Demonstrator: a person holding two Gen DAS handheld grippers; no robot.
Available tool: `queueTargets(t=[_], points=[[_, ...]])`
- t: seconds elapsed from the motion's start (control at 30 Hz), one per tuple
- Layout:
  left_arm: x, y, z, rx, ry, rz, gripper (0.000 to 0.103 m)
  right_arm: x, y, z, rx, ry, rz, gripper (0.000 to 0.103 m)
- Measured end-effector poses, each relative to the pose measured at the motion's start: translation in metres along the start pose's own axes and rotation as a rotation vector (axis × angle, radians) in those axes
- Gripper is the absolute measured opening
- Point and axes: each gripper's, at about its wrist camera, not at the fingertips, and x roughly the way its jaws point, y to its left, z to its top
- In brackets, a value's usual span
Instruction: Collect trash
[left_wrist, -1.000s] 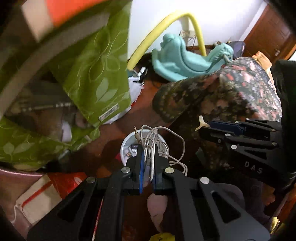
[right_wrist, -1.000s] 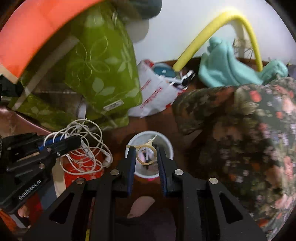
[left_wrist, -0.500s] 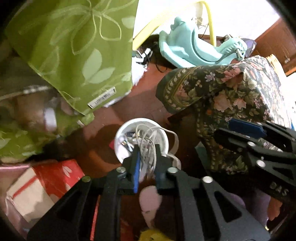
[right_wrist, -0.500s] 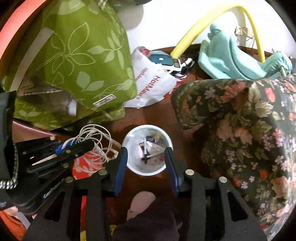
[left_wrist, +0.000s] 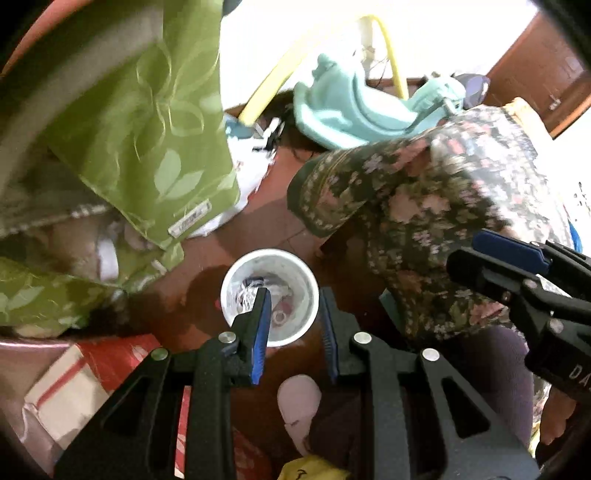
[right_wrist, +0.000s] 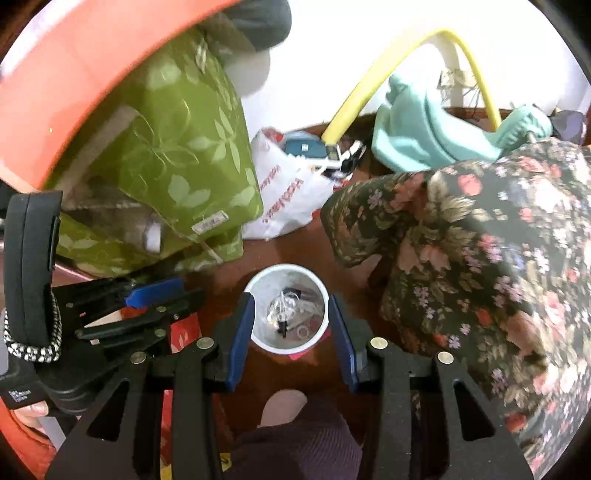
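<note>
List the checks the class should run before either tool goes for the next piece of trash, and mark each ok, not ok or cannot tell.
1. Left gripper empty, jaws just opened: ok.
2. Right gripper empty, jaws apart: ok.
3. White cup upright on the floor: ok.
4. White cable inside the cup: ok.
5. Room left in the cup: cannot tell.
6. Next trash piece in view: cannot tell.

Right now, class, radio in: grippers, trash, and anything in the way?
Left gripper open, just widened, empty. Right gripper open, empty. White paper cup on brown floor holds tangled white cable and scraps. Floral fabric chair crowds the right.
</note>
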Motion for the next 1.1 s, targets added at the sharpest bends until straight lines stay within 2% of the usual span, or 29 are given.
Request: queueTargets(t=[0.13,0.33,0.47,0.57,0.77,0.8,0.83,0.87,0.93,1.0,1.03,1.1], points=[[-0.042,-0.015,-0.002,0.048,-0.095,-0.022,0.026,-0.045,0.005,-0.007,0.018,-0.109,-0.032,0.038],[-0.121,-0.040,-0.006,0.141,-0.308,-0.078,0.026,-0.123,0.012,-0.026,0.102,-0.317,-0.083,0.038],[-0.166,-0.050,-0.013,0.210,-0.442,-0.121,0.026,-0.174,0.018,-0.048,0.174,-0.463,-0.157,0.038],[-0.194,-0.057,-0.022,0.257,-0.534,-0.154,0.026,-0.199,0.022,-0.061,0.215,-0.545,-0.212,0.038],[-0.224,-0.068,-0.040,0.346,-0.649,-0.216,0.026,-0.233,0.032,-0.084,0.289,-0.665,-0.336,0.038],[-0.227,-0.070,-0.042,0.356,-0.658,-0.223,0.028,-0.235,0.032,-0.086,0.298,-0.672,-0.350,0.038],[-0.229,-0.072,-0.043,0.364,-0.665,-0.232,0.039,-0.237,0.032,-0.087,0.309,-0.677,-0.367,0.042],[-0.230,-0.073,-0.044,0.367,-0.669,-0.239,0.057,-0.238,0.032,-0.089,0.319,-0.682,-0.385,0.047],[-0.232,-0.073,-0.045,0.363,-0.687,-0.240,0.075,-0.241,0.033,-0.093,0.346,-0.702,-0.433,0.075],[-0.233,-0.072,-0.047,0.366,-0.707,-0.236,0.082,-0.243,0.035,-0.097,0.366,-0.729,-0.480,0.087],[-0.232,-0.072,-0.046,0.369,-0.706,-0.235,0.086,-0.244,0.035,-0.098,0.376,-0.739,-0.504,0.090],[-0.231,-0.071,-0.047,0.374,-0.703,-0.242,0.087,-0.244,0.035,-0.099,0.393,-0.746,-0.546,0.094]])
